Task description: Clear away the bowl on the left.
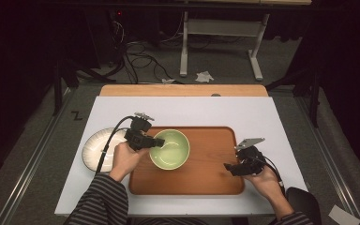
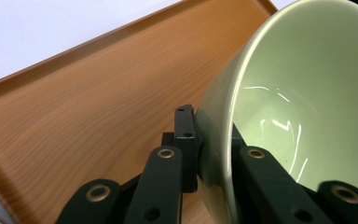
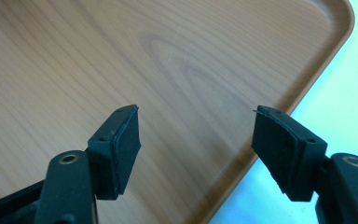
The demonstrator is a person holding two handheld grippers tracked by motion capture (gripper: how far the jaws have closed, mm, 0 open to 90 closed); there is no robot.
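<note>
A pale green bowl (image 1: 170, 149) stands on the left half of a wooden tray (image 1: 211, 161). My left gripper (image 1: 155, 142) is shut on the bowl's left rim, one jaw outside the wall and one inside. In the left gripper view the bowl (image 2: 303, 93) towers at the right with its wall pinched between the jaws above the tray (image 2: 84, 93). My right gripper (image 1: 229, 167) hovers open over the tray's right edge, nothing between its fingers. The right gripper view has the tray (image 3: 121, 60) under the open gripper (image 3: 196, 135).
A white ribbed plate (image 1: 95, 147) lies on the white table top (image 1: 192, 110) left of the tray, partly under my left hand. A strip of wooden desk (image 1: 183, 90) runs behind it. Cables and a metal stand are on the floor beyond.
</note>
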